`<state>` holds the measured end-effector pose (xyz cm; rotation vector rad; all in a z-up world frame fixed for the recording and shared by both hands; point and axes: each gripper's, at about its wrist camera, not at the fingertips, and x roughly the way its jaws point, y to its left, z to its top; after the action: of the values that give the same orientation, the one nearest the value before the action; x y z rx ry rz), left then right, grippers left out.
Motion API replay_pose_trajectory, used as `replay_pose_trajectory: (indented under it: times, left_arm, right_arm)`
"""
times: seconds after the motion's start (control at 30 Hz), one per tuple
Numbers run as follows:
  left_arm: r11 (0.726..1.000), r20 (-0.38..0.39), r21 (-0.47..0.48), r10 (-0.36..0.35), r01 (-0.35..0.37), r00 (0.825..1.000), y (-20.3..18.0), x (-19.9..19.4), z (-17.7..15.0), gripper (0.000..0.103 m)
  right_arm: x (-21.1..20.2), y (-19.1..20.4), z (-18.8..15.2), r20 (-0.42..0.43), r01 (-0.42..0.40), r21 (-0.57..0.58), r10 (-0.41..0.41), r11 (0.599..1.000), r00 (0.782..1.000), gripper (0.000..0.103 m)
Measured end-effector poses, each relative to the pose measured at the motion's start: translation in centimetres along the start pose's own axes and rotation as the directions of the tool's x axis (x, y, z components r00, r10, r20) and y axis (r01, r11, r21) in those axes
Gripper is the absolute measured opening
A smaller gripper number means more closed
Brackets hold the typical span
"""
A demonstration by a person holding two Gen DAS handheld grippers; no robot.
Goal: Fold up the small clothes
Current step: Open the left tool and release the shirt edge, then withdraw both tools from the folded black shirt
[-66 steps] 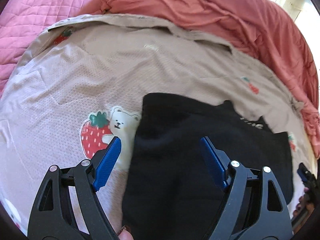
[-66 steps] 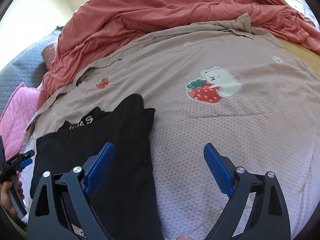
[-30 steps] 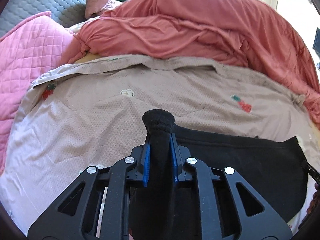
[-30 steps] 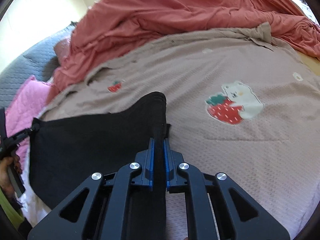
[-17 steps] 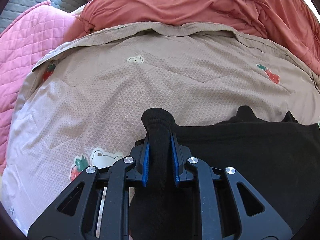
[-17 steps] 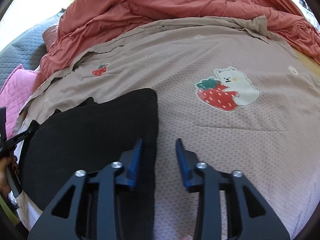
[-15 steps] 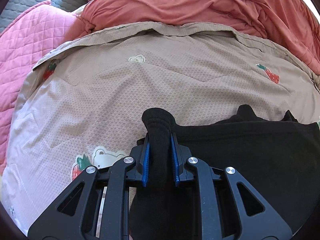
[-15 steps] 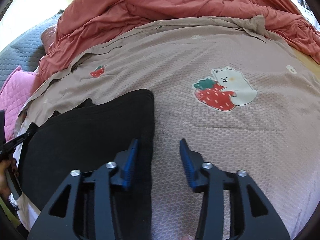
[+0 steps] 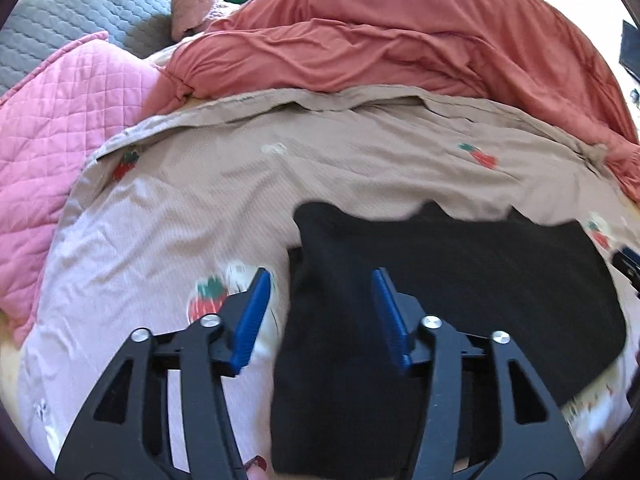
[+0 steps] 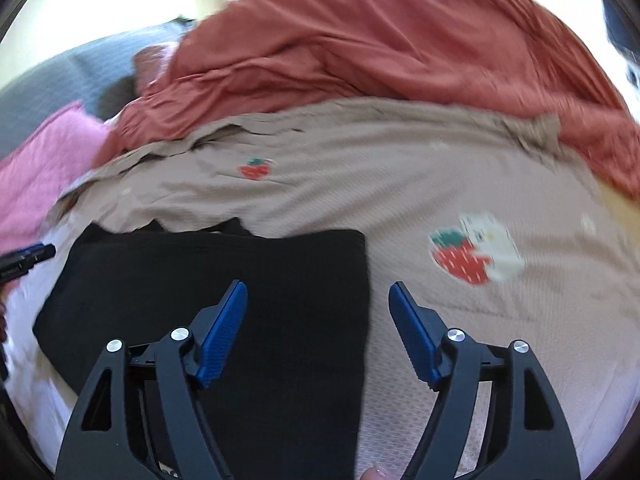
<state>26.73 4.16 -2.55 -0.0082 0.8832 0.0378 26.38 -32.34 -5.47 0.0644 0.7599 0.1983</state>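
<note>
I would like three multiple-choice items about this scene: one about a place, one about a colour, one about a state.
1. Where does the garment lie?
A. on the beige sheet
B. on the pink quilt
C. on the red duvet

2. What colour is the garment?
A. white
B. black
C. green

3. How are the left gripper and right gripper?
A. both clamped on cloth
B. only the left clamped
C. both opening, pads off the cloth

Answers: 1 A, beige sheet shows around it; 2 B, black in both views; 3 C, gaps show beside the blue pads.
</note>
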Motion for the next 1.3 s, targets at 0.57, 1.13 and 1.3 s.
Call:
replay_pose_trajectory:
  times: [0.57,1.13,1.3]
  left_arm:
    - [0.996,-0.157,0.056,-0.053,0.062,0.986,-1.9,1.7,-7.4,0.067]
    - [0.989,-0.129,0.043,-0.137,0.143,0.982,-0.7,1.2,-8.0,0.068]
    - [0.985,-0.141,0.029,-0.162,0.167,0.977,-0.5,1.1,-7.5,0.073]
  right_arm:
    - [1.4,5.6,-4.5,-0.22,-0.085,-0.114,0.058,0.99,0.974,0.08]
    - [0.9,5.7,-6.4,-0.177,-0.01,-0.042,0.002,0.999,0.984,0.092]
    - [0.2,5.8,-6.6,-0.17,0.016,0.002,-0.015,1.0,0.985,0.094]
